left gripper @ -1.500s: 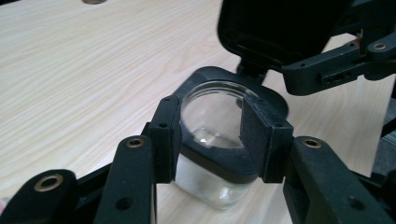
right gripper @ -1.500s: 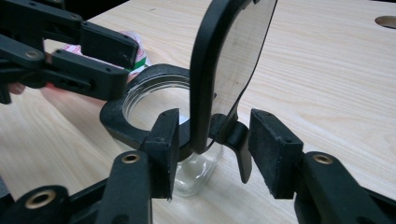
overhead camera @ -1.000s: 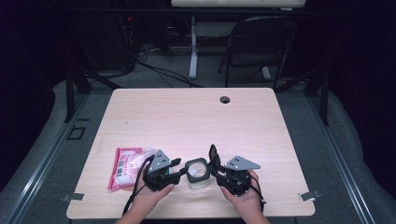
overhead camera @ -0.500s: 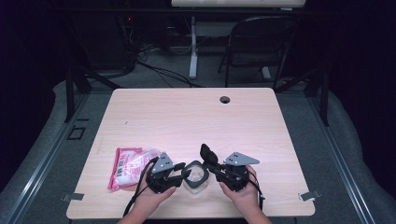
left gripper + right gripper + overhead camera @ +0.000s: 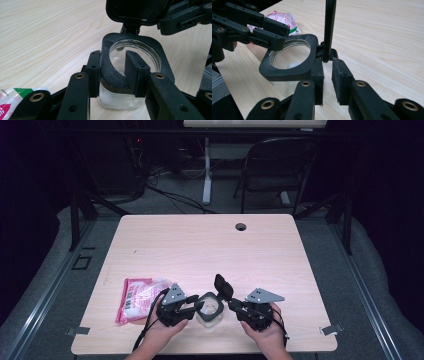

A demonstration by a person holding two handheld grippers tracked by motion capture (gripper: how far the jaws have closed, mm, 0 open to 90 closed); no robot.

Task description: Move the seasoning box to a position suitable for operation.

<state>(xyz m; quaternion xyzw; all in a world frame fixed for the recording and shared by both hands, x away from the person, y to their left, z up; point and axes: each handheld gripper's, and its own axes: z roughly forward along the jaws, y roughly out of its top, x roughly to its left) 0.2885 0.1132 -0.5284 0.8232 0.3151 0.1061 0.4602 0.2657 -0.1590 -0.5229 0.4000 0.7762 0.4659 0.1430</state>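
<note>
- The clear jar (image 5: 209, 310) with a black square collar and a hinged lid (image 5: 223, 286) stands near the front edge of the surface (image 5: 210, 250), at about 6 o'clock in the high view, between the two hands.
- Its lid stands upright on the hinge at the jar's 1 o'clock side, so the round mouth is uncovered.
- The left gripper (image 5: 113, 72) comes in from the jar's 9 o'clock. Its jaws have just been closing and straddle the collar, one pad (image 5: 93, 72) outside the rim and the other (image 5: 135, 72) inside the mouth. They look pressed on it, probably to steady the jar.
- The right gripper (image 5: 327, 75) comes from 3 o'clock. Its jaws have just been closing and sit either side of the hinge below the upright lid. A slim gap shows between the pads; I judge them not yet clamped on it.
- That placement suits swinging the lid while the other hand holds the jar.
- A pink and white packet (image 5: 138, 297) lies flat at the jar's 9 o'clock, just beyond the left hand.
- A small round hole (image 5: 241, 226) sits at 12 o'clock, well apart.
</note>
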